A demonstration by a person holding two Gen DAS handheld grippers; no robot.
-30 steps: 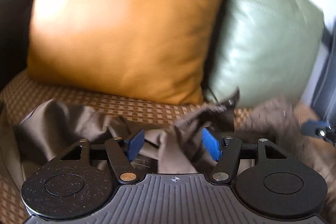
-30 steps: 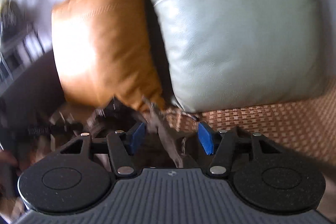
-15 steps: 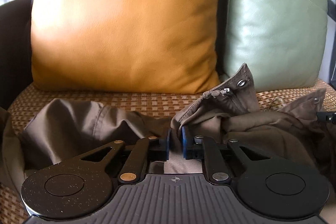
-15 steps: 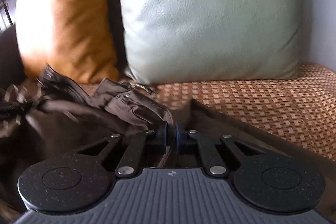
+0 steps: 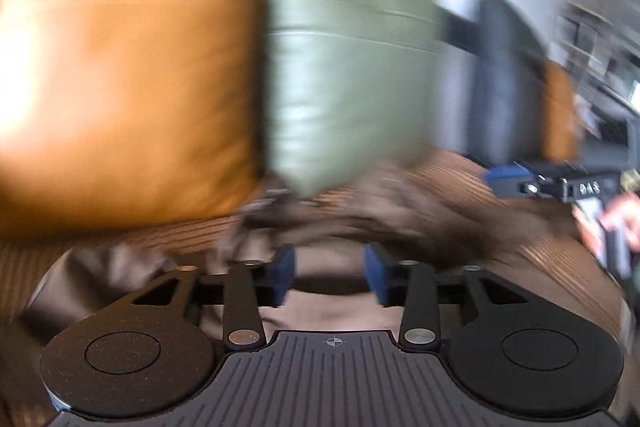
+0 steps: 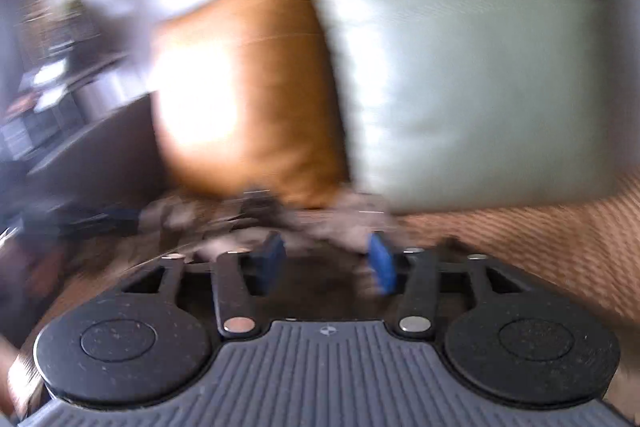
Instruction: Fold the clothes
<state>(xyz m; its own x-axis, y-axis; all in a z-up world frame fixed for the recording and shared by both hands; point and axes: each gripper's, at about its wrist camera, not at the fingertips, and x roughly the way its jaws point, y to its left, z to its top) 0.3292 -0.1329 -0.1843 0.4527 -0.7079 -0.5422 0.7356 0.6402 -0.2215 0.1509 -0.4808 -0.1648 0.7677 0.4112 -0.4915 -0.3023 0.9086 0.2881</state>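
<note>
The sofa seat [image 5: 532, 259] bears my brown garment [image 5: 400, 215], bunched before the cushions [image 5: 120, 75], unfolded as far as the blur shows. My left tongs [image 5: 330, 273] and right tongs [image 6: 326, 261] are opening, released, gripping nothing.

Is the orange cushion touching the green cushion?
Touching. The left wrist view shows the orange cushion pressed against the green cushion with no gap along their shared edge.
</note>
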